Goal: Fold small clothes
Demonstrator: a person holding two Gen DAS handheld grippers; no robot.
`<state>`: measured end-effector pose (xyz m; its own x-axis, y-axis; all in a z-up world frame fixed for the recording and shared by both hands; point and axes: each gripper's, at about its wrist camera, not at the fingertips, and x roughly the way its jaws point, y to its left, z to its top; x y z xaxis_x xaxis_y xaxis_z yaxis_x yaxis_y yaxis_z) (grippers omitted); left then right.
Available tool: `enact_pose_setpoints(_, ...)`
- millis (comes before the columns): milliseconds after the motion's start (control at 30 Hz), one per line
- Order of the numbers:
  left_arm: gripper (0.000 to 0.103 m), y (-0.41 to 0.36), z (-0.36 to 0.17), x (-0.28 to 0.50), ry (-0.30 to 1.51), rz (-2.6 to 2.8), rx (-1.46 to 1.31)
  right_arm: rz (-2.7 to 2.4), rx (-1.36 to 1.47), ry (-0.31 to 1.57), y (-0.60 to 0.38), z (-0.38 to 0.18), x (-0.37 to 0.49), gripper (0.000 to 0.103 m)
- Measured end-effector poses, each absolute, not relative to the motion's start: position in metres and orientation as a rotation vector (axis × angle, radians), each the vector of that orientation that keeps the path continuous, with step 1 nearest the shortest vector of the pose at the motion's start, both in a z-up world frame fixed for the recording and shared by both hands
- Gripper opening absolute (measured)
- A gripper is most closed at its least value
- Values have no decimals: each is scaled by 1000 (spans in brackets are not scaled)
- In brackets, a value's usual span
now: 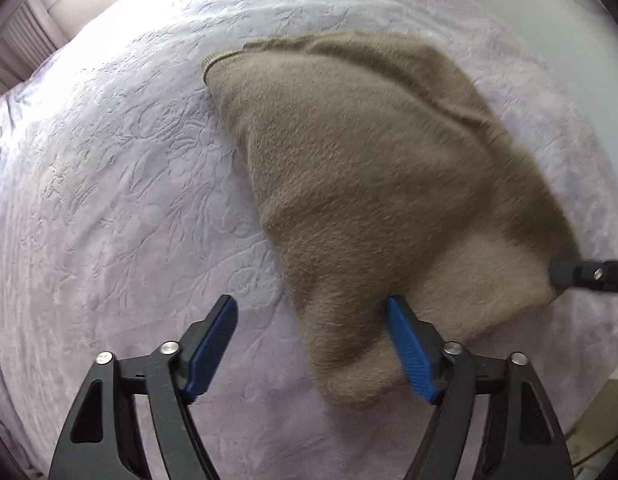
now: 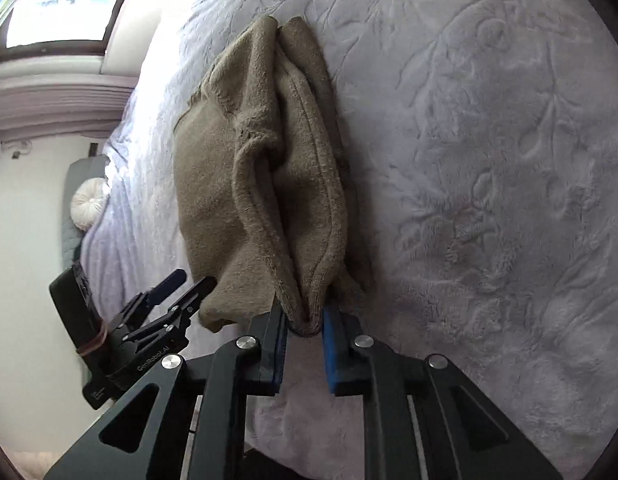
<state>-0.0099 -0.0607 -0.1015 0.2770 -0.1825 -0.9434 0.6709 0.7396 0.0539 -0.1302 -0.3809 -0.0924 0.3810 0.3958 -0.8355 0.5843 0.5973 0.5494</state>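
Note:
A small tan knit garment [image 1: 381, 168] lies folded on a pale lilac bedspread [image 1: 121, 184]. My left gripper [image 1: 313, 320] is open wide; the garment's near corner hangs loosely between its blue pads, against the right pad [image 1: 409, 344]. In the right wrist view the garment [image 2: 261, 184] shows as stacked folded layers. My right gripper [image 2: 305, 320] is shut on the near edge of those layers. The left gripper [image 2: 185, 284] shows at the lower left, open beside the garment's corner. The right gripper's tip [image 1: 581, 274] shows at the garment's right edge in the left wrist view.
The embossed bedspread [image 2: 489, 184] spreads on all sides. A round white cushion [image 2: 89, 204] and a grey headboard lie at the far left. A window [image 2: 65, 12] and a white wall lie beyond the bed edge.

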Motion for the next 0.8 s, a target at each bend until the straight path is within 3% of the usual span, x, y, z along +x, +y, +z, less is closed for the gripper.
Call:
enact_pose_setpoints(133, 95, -47, -125, -7, 1203, -595, 504, -235, 889, 1319, -376, -111, -131, 18)
enact_pose_setpoints(267, 95, -33, -120, -10, 1196, -580, 515, -274, 890, 1301, -380, -102, -148, 35)
enact_pose_setpoints(533, 95, 0, -99, -19, 1266, -564, 478, -299, 939, 1272, -365, -80, -167, 36)
enact_pose_setpoints(633, 95, 15, -93, -25, 1299, -562, 431, -300, 921, 1278, -354, -74, -166, 52)
enact_pose_setpoints(800, 95, 31, -83, -31, 1318, -550, 397, -284, 903, 1288, -328, -65, -151, 56)
